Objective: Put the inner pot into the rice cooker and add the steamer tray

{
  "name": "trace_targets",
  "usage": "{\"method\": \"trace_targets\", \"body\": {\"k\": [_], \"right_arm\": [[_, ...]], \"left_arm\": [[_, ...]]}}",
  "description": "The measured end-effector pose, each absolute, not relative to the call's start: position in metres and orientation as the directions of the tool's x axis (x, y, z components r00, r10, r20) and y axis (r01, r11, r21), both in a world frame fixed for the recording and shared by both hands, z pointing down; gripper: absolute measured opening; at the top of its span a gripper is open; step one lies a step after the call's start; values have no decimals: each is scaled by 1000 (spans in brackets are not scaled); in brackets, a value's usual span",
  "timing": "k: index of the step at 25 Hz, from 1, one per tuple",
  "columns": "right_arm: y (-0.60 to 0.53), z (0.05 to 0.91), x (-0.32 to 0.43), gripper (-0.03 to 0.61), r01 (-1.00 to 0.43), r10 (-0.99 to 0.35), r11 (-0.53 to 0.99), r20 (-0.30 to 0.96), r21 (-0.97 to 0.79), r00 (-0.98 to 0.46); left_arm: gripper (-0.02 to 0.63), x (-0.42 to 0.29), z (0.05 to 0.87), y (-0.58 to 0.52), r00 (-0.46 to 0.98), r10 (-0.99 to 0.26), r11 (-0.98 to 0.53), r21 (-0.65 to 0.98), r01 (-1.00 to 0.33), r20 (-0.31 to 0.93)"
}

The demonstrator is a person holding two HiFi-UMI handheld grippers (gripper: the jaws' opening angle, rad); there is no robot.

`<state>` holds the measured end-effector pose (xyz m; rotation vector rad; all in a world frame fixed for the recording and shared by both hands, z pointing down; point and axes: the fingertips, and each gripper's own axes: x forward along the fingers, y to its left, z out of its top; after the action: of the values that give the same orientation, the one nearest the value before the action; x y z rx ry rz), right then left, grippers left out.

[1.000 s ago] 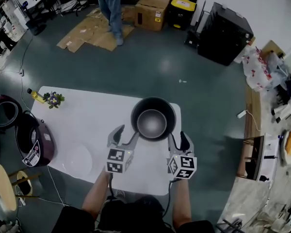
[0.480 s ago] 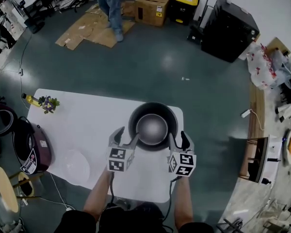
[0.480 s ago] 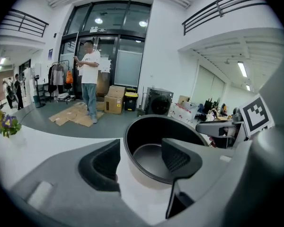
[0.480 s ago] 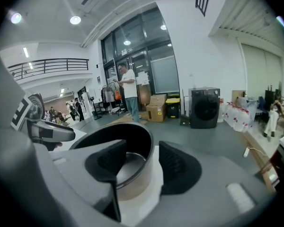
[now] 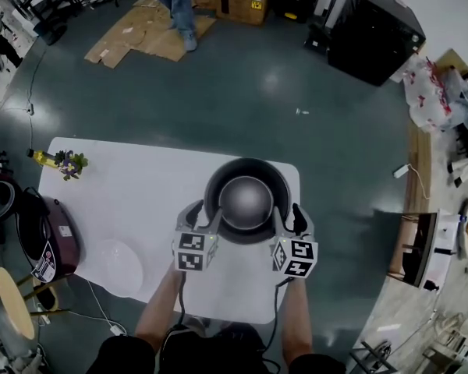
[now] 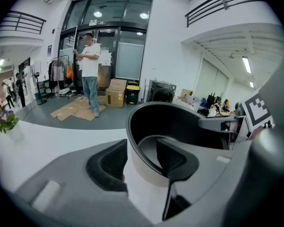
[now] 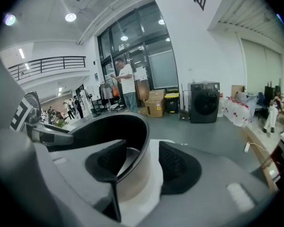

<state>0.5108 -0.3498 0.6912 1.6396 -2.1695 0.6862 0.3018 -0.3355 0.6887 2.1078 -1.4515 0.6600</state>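
Inner pot [image 5: 246, 201] stands upright on the white surface [image 5: 132, 185], against the far edge and toward the far right corner. It is empty, dark inside.

Change over the last second: both grippers have come down and forward onto the pot. A second ago their tips were just short of it; now each straddles the rim.

- Left gripper [image 5: 203, 216]: on the pot's left side, one jaw inside the wall and one outside. The jaws have just been closing from full spread, but a sliver of gap still shows at the outer pad, so no grip yet.
- Right gripper [image 5: 288, 218]: same on the pot's right side. Jaws apart, with white surface showing between wall and outer pad. Holds nothing.

Rice cooker [image 5: 51, 236] sits at the left edge, well apart from the pot. A pale translucent disc, probably the steamer tray [image 5: 121, 265], lies near the near left corner.

Reading: two-sided rim grasp about to be made. Pot not lifted; both task steps still outstanding.
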Motion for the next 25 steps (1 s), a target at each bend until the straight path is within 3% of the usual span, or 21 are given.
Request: {"method": "trace_targets", "body": {"k": [6,12,14,25], "right_arm": [[-349,691,506,140,-957,-797,232,529,-175,-290],[-349,690,509,129,-963,-801,220,534,-158,-270],[-348,689,509,98,-965,-800,217,539,-148,-262],[-332,645,483,98,-948,-810,280,494,-149,-316]], "left_arm": [[178,302,692,-338,309,-718,-304,118,-945,623],[163,300,687,-339,277,-732,-293,81,-953,623],[152,297,687,-336,272,-732,-282,85,-956,624],[127,269,636,-314,193,-793,-208,40,-977,578]]}}
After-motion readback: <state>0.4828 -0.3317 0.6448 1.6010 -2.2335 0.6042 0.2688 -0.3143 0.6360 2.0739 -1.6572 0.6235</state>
